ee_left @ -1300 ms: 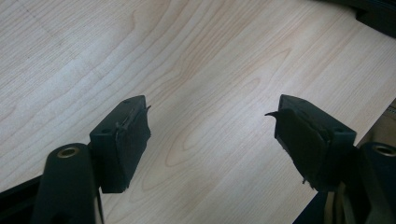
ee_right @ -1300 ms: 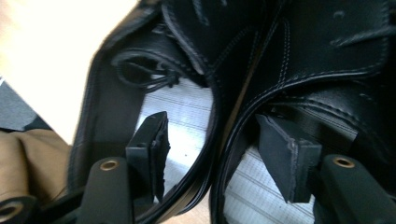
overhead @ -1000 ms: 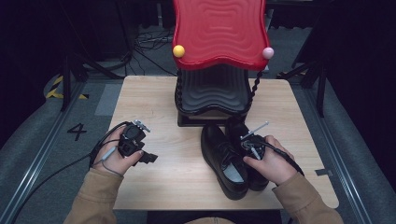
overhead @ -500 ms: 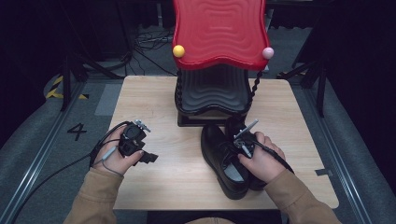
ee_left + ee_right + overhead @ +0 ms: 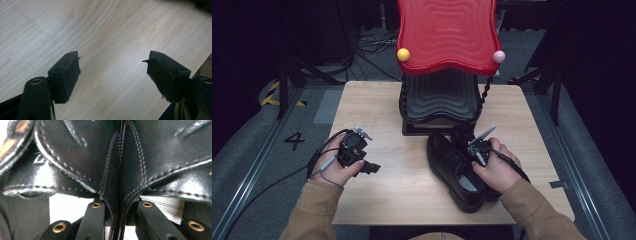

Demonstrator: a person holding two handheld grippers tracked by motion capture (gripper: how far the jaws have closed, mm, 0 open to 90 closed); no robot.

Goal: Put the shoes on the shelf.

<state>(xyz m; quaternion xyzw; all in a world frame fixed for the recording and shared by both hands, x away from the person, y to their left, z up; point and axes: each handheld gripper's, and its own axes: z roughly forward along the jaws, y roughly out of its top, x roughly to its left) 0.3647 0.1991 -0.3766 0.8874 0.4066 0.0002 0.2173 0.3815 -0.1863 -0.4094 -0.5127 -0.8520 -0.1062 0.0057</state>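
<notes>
Right gripper (image 5: 473, 149), lower right of the high view, is clamped on a shoe (image 5: 117, 170) seam; lift is best kept level. Left gripper (image 5: 371, 167) is held open.

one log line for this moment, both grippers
left gripper: open, over bare wooden table | right gripper: shut on black leather shoe heel seam | red wavy-topped stand: behind

Tan sleeves (image 5: 314, 210); black hand-held gripper (image 5: 113, 75) jaws with brass-ringed screw holes, trailing black cables (image 5: 267, 185).
</notes>
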